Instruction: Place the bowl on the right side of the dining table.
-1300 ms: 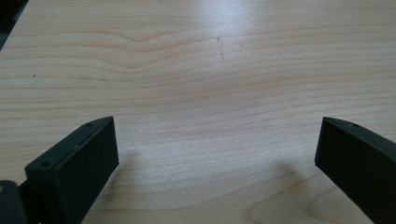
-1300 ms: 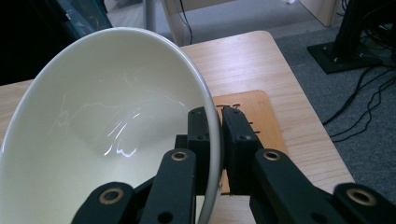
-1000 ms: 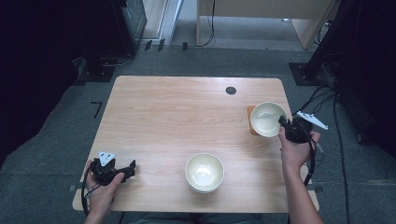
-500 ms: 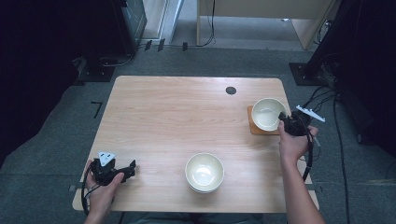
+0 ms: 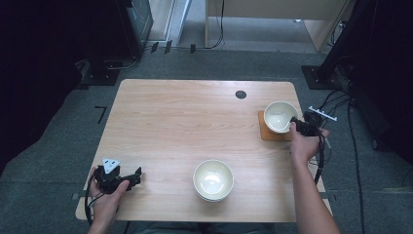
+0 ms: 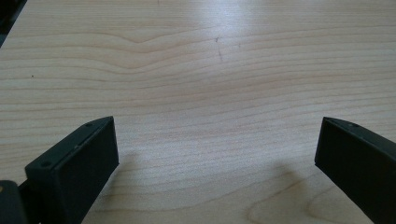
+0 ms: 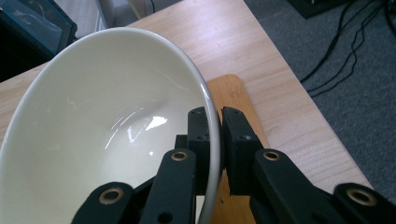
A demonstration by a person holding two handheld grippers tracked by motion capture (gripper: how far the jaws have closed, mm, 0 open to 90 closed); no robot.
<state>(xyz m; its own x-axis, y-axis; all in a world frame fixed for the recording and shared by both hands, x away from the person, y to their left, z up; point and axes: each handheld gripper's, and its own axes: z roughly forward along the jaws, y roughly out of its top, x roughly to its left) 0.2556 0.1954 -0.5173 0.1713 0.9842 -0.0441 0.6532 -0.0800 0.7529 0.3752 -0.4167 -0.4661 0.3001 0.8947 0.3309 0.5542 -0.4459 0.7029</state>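
A: The right tool (image 7: 220, 140) is clamped on the rim of the cream bowl (image 7: 107, 126), 1 jaw inside the wall and 1 outside. In the high view that bowl (image 5: 280, 116) sits over the brown coaster (image 5: 267, 132) near the right edge of the worktop (image 5: 185, 126).

B: So what worries you?

A: The grip is on a thin, glossy rim at 1 spot only. I judge the bowl could pivot on that pinch and tip, or slip out, if the hand tilts or lets go before the base is flat. It could also land half off the coaster and rock, and that edge of the worktop is close.

B: And the left tool?

A: The left tool (image 5: 117, 176) rests at the front left corner, jaws wide apart with nothing between them, well apart from the stacked bowls (image 5: 213, 180) at the front middle. No risk there.

B: What does each camera add?

A: The right gripper view shows exactly how the rim sits between the jaws, which the high view blurs. The high view gives the layout: coaster, stack, both hands. The left gripper view shows bare wood grain between its open jaws. Whether the bowl's base touches the coaster, I cannot tell.
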